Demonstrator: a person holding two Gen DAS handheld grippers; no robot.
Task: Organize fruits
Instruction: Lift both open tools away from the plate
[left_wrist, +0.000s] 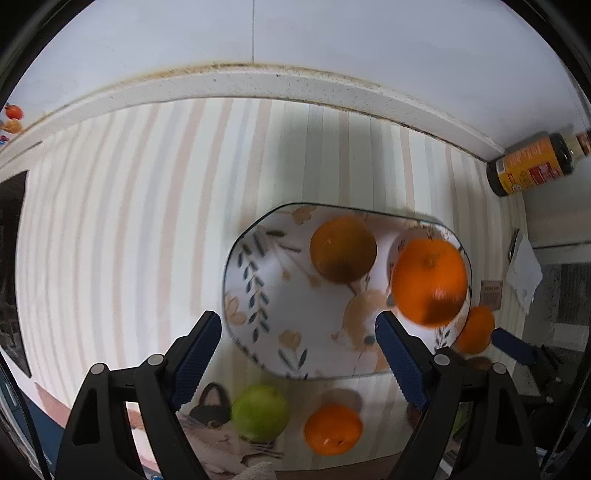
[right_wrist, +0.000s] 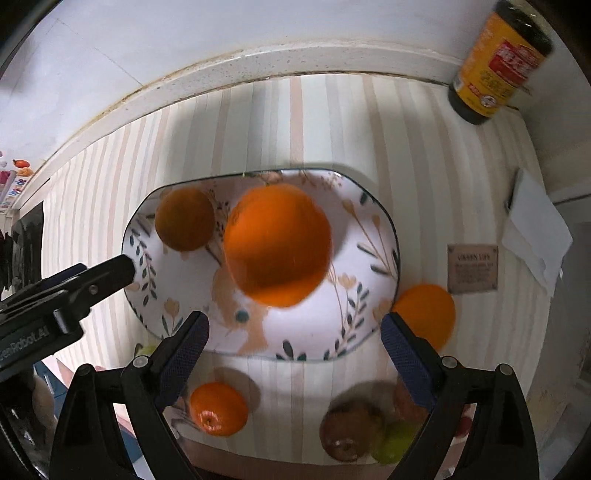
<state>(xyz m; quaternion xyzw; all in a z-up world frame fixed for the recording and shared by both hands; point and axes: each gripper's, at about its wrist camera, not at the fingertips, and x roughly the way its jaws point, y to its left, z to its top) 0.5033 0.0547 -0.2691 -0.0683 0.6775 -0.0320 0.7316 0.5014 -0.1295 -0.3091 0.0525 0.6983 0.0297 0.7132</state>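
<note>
A flowered plate (left_wrist: 258, 295) (right_wrist: 369, 229) lies on the striped cloth. On it sit a dull orange (left_wrist: 342, 249) (right_wrist: 184, 219) and a bright, motion-blurred orange (left_wrist: 428, 280) (right_wrist: 277, 245); whether the bright one rests on the plate I cannot tell. My left gripper (left_wrist: 298, 318) hangs open above the plate's near half, with nothing between its fingers. My right gripper (right_wrist: 295, 318) is open too, just below the bright orange and not touching it. Off the plate lie an orange at its right rim (right_wrist: 424, 314) (left_wrist: 476, 328), a front orange (left_wrist: 332, 428) (right_wrist: 218, 408) and a green apple (left_wrist: 259, 412).
Two reddish-brown apples (right_wrist: 347, 430) and a green fruit (right_wrist: 395, 443) lie near the counter's front edge. A yellow-labelled dark bottle (right_wrist: 498, 62) (left_wrist: 532, 164) stands at the back right by the wall ledge. A folded white paper (right_wrist: 535, 232) and a small tag (right_wrist: 472, 268) lie at the right.
</note>
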